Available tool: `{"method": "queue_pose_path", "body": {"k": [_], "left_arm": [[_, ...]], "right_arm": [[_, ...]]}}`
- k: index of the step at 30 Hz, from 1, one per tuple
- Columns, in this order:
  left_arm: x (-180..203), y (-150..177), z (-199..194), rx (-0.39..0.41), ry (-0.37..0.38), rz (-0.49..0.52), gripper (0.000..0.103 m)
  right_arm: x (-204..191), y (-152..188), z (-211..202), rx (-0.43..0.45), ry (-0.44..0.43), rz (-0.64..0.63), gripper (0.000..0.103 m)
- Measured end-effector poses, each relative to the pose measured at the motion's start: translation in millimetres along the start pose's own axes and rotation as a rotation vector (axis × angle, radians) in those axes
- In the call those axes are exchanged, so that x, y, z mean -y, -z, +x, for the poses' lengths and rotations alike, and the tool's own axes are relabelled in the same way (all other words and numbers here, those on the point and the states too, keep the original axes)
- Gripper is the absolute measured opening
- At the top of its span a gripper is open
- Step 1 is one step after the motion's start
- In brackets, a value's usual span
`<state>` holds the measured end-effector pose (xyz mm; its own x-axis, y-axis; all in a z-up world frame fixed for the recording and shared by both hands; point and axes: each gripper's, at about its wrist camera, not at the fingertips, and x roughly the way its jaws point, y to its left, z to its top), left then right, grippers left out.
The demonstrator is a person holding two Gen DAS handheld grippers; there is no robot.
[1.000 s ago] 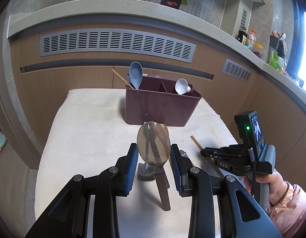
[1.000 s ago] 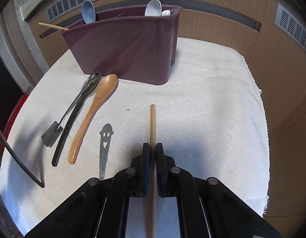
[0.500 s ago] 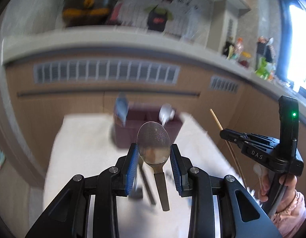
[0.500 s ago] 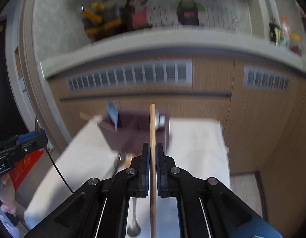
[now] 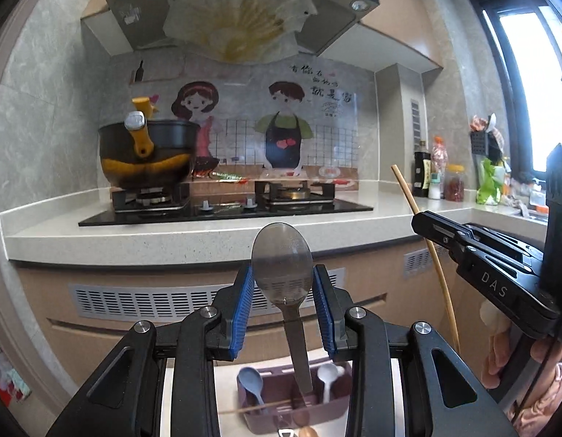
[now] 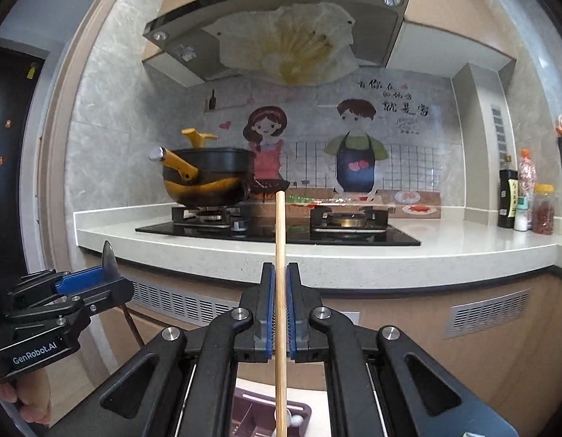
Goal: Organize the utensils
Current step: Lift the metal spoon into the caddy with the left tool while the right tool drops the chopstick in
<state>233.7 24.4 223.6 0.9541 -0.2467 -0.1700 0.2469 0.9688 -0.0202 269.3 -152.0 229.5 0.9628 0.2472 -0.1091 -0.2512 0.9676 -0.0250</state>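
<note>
The left gripper (image 5: 282, 296) has its blue-padded jaws pinching the bowl of a shiny metal spoon (image 5: 282, 262), which stands upright with the bowl up and the flat handle hanging down. The right gripper (image 6: 279, 313) has its jaws pressed tight on a long pale wooden chopstick (image 6: 280, 276), also held upright, its tip rising well above the jaws. Both are raised high in the air, side by side, facing the stove.

Below them, low in the left wrist view, sits the dark maroon plastic utensil caddy (image 5: 293, 417) on a white cloth-covered table (image 5: 226, 386). In its left compartment stands a light blue plastic spoon (image 5: 251, 380); a white plastic spoon (image 5: 328, 377) stands in the right one, and another thin wooden chopstick (image 5: 259, 407) leans out to the left.

Behind, a black and yellow pot (image 6: 208, 178) rests on the gas hob's left burner.
</note>
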Motion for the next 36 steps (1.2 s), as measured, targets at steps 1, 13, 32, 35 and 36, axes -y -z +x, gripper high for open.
{"method": "queue_pose_path", "body": {"k": [1,13,32,35,36], "left_arm": [[-2.9,2.5,8.3,-0.005,-0.004,-0.001,0.034],[-34.8,82.0,108.7,-0.175,0.012,-0.076,0.034],[-23.8,161.9,151.1,-0.359,0.039,-0.093,0.035],[-23.1,159.9,142.0,-0.368,0.037,-0.114,0.036],[-22.9,158.9,137.5,-0.367,0.038,-0.123,0.036]], "right_arm": [[0.0,5.8,11.2,-0.014,0.001,-0.002,0.006],[3.2,104.1,133.4,-0.195,-0.005,0.029,0.006],[9.8,181.7,124.1,-0.323,-0.017,-0.037,0.007],[13.2,185.1,109.0,-0.347,-0.003,-0.040,0.028],[15.4,185.4,102.4,-0.348,0.001,-0.034,0.040]]}}
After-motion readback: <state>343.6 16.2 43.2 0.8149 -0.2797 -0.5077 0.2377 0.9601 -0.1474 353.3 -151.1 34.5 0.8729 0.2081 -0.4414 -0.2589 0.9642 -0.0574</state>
